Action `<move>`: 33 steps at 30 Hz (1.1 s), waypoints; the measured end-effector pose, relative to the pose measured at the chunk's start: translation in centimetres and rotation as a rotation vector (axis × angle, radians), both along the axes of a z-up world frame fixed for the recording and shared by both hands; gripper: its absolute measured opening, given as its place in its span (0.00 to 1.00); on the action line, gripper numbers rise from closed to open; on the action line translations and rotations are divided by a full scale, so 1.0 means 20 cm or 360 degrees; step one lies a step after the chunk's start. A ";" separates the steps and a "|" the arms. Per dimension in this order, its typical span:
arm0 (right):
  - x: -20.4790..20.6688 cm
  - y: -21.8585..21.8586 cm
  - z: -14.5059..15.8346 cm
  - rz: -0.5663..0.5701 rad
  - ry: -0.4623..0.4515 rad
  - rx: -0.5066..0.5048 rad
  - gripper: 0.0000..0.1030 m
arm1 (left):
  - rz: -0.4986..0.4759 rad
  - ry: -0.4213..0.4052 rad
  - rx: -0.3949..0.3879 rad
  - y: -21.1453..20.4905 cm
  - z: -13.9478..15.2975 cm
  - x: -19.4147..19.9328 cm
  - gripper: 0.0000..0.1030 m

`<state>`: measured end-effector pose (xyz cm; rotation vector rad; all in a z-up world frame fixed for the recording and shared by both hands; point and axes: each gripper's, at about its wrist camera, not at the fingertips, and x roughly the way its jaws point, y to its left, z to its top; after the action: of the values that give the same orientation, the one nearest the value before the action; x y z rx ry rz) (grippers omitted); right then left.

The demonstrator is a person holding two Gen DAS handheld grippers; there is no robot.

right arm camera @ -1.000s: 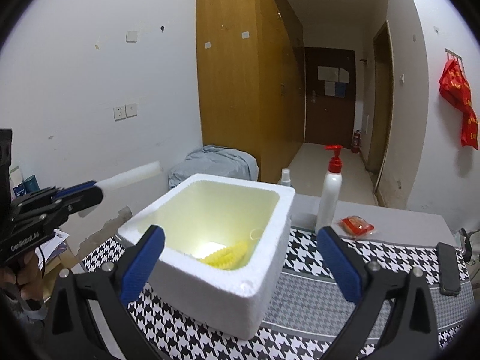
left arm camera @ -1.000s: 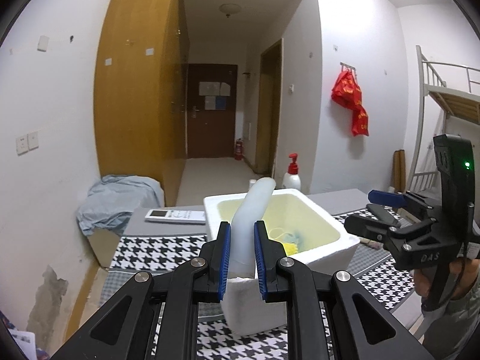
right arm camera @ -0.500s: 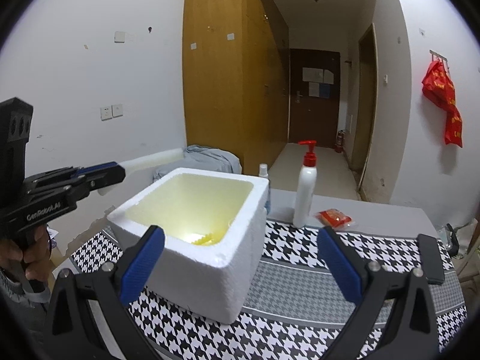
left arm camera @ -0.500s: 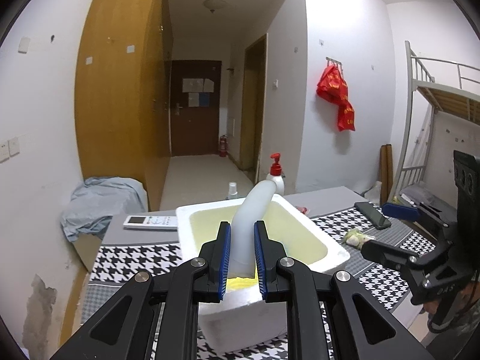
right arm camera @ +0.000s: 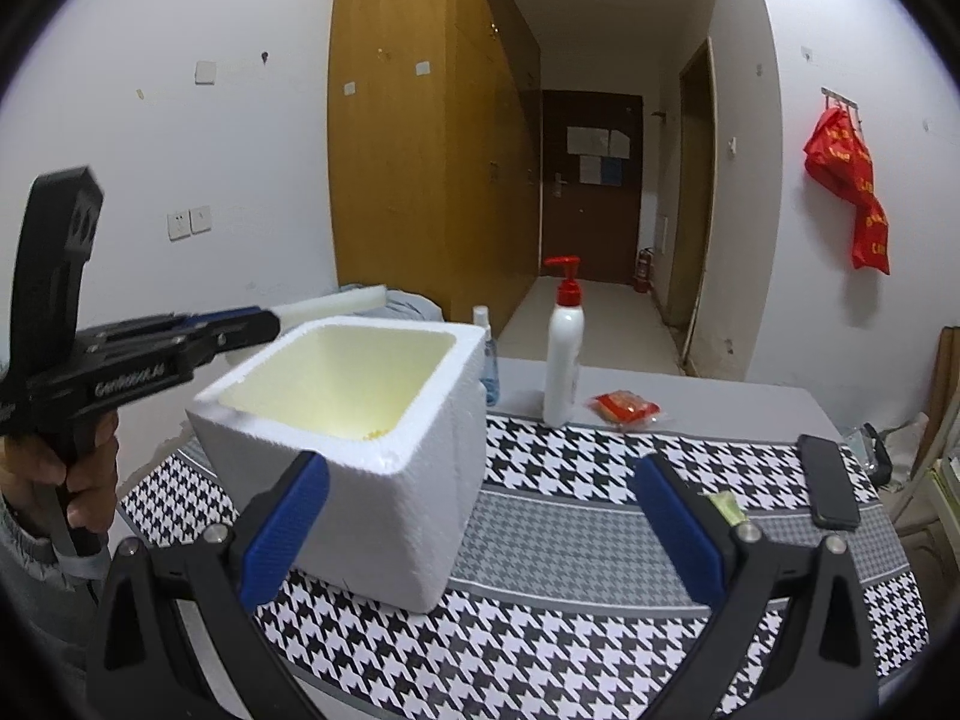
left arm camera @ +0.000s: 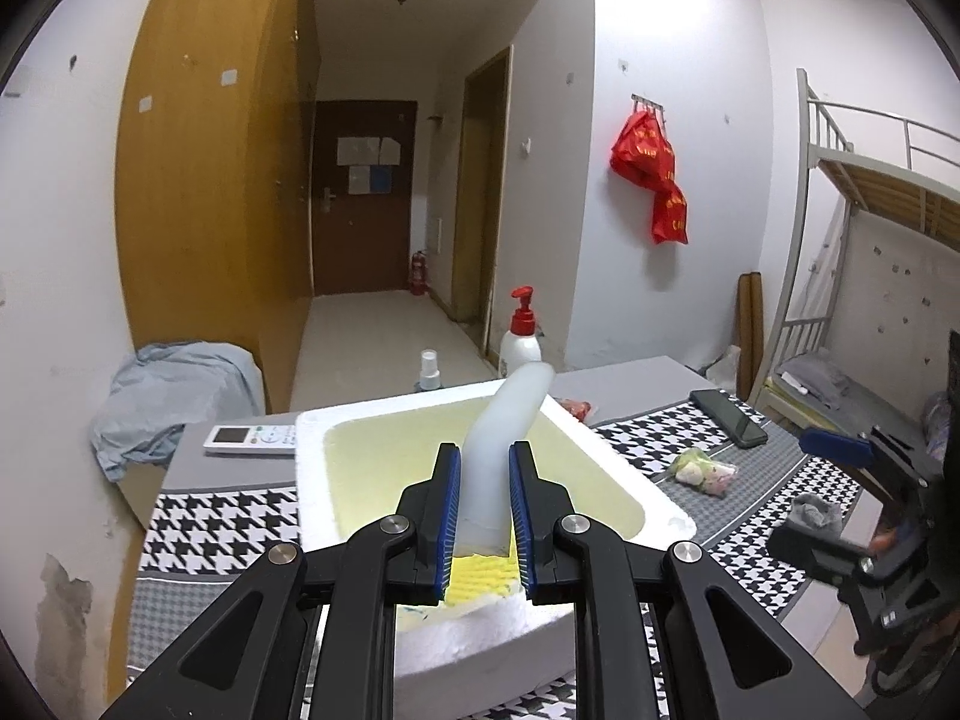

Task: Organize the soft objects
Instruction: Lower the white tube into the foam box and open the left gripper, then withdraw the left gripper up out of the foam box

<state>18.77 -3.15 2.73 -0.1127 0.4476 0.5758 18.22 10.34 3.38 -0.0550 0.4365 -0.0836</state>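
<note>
- The left gripper [left arm camera: 483,510] has its jaws pinched on a white foam tube [left arm camera: 501,438]; the blue pads [left arm camera: 449,516] press its two sides.
- The foam tube runs forward out of the jaws, bends to the right, and ends above the far rim of the white foam box [left arm camera: 654,516].
- The foam box sits just below and ahead of the left jaws, its open top facing up, with a yellowish inner wall.
- A yellow ridged sponge [left arm camera: 480,576] lies inside the box, showing directly beneath the pinched tube between the jaws.
- The right gripper [right arm camera: 480,531] has its jaws spread wide with nothing between them; the foam box [right arm camera: 360,480] stands ahead and to the left, near its left pad.
- From the right wrist view, the left gripper [right arm camera: 264,321] is held out level left of the box, with the tube [right arm camera: 336,303] sticking out over the box's left rim.
- Beyond the right jaws stand a white pump bottle [right arm camera: 564,354] with a red top and a red packet [right arm camera: 624,407]; a black phone [right arm camera: 828,489] lies to the right on the houndstooth cloth [right arm camera: 570,540].
- Right of the left jaws, a small bag of soft pieces [left arm camera: 702,471] lies on the cloth, well apart from the box.
</note>
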 end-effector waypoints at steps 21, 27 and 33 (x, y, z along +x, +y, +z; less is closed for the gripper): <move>-0.02 -0.21 -0.08 -0.0150 0.0062 0.0030 1.00 | 0.0171 0.0021 0.0064 -0.03 -0.03 0.11 0.87; -0.03 -0.27 -0.08 -0.0170 0.0064 0.0049 1.00 | 0.0183 -0.0056 0.0050 -0.07 0.00 0.05 0.94; -0.04 -0.30 -0.08 -0.0167 0.0064 0.0054 1.00 | 0.0138 -0.0098 0.0071 -0.13 0.03 -0.01 0.97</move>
<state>17.95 -9.11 1.20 -0.0450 0.4795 0.4827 18.05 7.66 3.96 -0.0273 0.3738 0.0095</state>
